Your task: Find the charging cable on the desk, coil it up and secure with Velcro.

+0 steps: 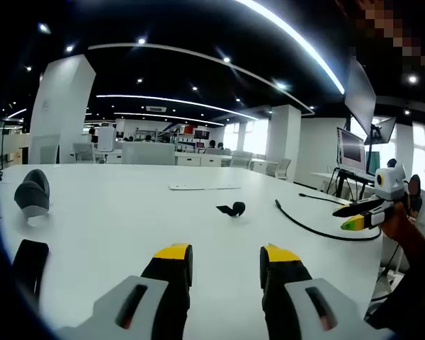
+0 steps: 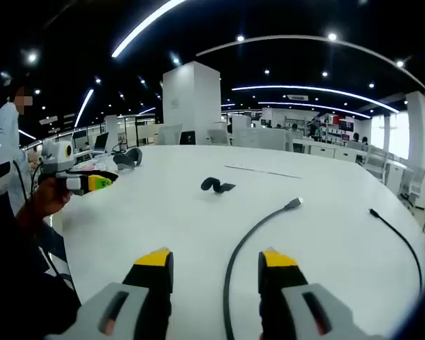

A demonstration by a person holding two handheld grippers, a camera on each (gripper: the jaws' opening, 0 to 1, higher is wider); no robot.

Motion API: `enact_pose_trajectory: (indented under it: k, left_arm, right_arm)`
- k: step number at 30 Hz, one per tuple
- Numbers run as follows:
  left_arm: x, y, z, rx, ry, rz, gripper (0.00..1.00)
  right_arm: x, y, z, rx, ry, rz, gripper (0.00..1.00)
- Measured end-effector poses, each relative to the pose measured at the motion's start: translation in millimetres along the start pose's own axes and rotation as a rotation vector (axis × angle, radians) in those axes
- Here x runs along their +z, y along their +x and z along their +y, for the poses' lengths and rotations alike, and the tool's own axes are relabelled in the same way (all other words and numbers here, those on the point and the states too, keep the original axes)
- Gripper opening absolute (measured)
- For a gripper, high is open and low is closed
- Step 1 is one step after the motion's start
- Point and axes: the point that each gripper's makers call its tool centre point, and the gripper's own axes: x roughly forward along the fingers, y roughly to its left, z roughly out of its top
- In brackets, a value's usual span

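White desk [image 1: 127, 212], large, rounded edge, set in an open office with pillars and ceiling light strips. Same desk [image 2: 326, 234] in the right gripper view.

Left gripper [image 1: 225, 256], seen in its own view: yellow-tipped jaws apart, nothing between them, hovering over bare desk near the camera. It also appears at the left of the right gripper view [image 2: 92, 181], held in a person's hand [image 2: 39, 200], off the desk's left edge; jaw state cannot be told from that angle.

Right gripper [image 2: 217, 259], own view: jaws apart, gripping nothing. Charging cable [image 2: 244, 244], black, runs from between the jaws away toward the far right, its plug end lying on the desk. The gripper also shows at the right of the left gripper view [image 1: 361, 216], held in a hand [image 1: 404, 227] past the desk's right edge.

In the left gripper view the charging cable [image 1: 312, 225] lies uncoiled in a shallow curve on the right part of the desk, near the right gripper.

Headphones [image 1: 32, 193], dark, far left of desk.

Second thin black cable [image 2: 400, 241] at the right, apart from the first.

Velcro strap [image 1: 232, 209], small, black, curled, mid-desk, left of the cable and not touching it; also seen at [image 2: 216, 185].
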Motion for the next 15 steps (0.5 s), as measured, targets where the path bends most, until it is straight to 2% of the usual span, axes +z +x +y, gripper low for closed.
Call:
enact_pose_trajectory:
  k: [15]
  left_arm:
    - [-2.1, 1.3, -0.7, -0.005, -0.001, 0.008, 0.38]
  right_arm:
    - [-4.4, 0.7, -1.5, -0.006, 0.025, 0.024, 0.44]
